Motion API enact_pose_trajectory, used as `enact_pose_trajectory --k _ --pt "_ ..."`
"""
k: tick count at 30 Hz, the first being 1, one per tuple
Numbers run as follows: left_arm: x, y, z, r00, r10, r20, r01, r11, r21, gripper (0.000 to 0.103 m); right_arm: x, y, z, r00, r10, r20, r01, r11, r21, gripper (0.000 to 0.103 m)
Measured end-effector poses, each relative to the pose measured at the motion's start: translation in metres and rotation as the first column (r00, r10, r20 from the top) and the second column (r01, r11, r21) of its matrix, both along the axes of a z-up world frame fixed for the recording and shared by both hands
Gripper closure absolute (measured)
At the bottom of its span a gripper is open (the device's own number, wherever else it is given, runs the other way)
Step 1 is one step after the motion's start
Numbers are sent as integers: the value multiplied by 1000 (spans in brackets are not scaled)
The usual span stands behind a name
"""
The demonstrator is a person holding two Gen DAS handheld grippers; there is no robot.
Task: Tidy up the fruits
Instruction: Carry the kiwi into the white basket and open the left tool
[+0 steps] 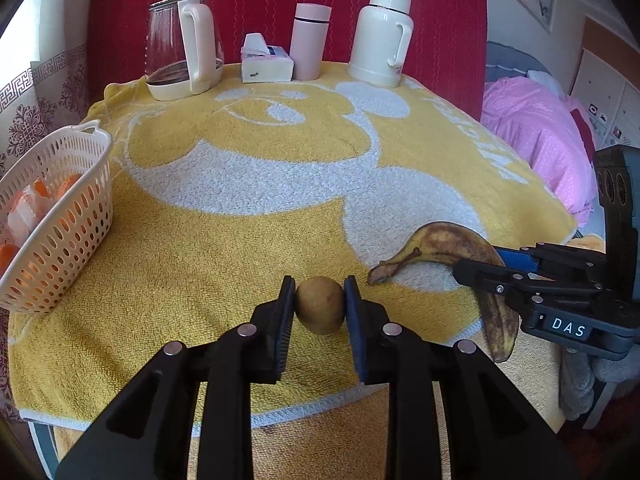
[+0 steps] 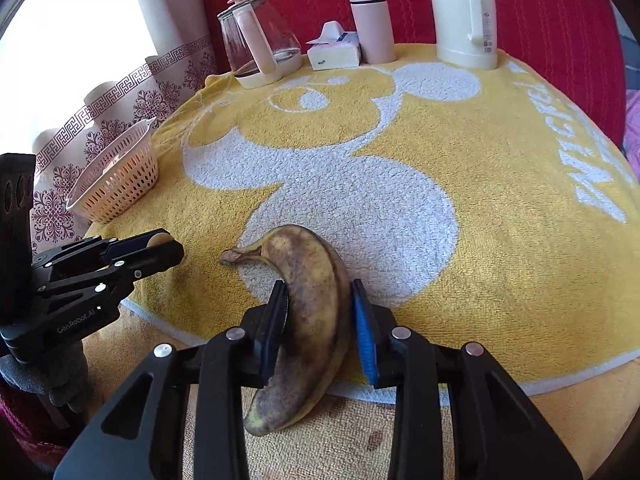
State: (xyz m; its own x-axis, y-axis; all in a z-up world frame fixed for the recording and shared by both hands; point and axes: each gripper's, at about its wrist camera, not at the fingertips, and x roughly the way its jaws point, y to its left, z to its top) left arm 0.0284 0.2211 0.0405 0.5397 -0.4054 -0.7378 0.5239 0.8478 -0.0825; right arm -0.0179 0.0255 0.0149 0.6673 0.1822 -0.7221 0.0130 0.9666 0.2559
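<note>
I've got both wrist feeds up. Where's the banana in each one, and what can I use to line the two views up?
Left wrist: banana at lower right on the yellow towel, with the right gripper closed around its middle.
Right wrist: banana at bottom centre, between that gripper's fingers, stem pointing left.
Shared landmark: the white basket at the towel's left edge, seen at mid left in the right wrist view.
</note>
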Motion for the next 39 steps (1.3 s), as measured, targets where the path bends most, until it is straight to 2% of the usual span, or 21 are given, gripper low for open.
enact_pose_trajectory --k 7,13,18,24,26,31,33,34,35,37,38,39 --pt "8 30 28 985 129 117 -130 992 1 78 8 5 22 998 6 56 -10 998 68 74" --pt "16 65 54 949 233 212 -236 972 -15 78 21 18 39 995 20 98 -23 999 25 74" --pt "23 90 65 924 290 248 -291 956 -36 78 26 11 29 998 9 59 -10 1000 12 62" --pt "30 106 70 899 338 278 -342 939 -35 78 39 -1 -3 999 19 -40 -18 999 35 61" --pt "33 110 70 892 350 285 -355 934 -34 78 41 1 -5 998 35 -43 -33 999 34 61" --pt "44 115 70 872 379 309 -390 920 -28 78 45 13 -5 996 70 -49 -72 997 -40 57" --pt "47 118 70 861 393 323 -407 913 -24 78 47 16 -4 997 66 -51 -69 996 -65 59" --pt "49 119 70 855 399 331 -414 910 -25 78 47 17 -4 997 59 -50 -63 995 -82 63" --pt "50 121 69 848 407 340 -423 906 -28 76 47 18 -4 998 51 -49 -55 994 -92 66" --pt "53 125 69 838 419 349 -437 899 -29 50 46 17 -2 998 39 -41 -42 995 -87 68" --pt "53 127 69 829 428 361 -447 894 -34 30 45 16 -1 999 33 -34 -35 996 -82 69" --pt "52 129 69 816 436 379 -457 889 -39 28 45 16 1 999 25 -25 -27 997 -76 70"
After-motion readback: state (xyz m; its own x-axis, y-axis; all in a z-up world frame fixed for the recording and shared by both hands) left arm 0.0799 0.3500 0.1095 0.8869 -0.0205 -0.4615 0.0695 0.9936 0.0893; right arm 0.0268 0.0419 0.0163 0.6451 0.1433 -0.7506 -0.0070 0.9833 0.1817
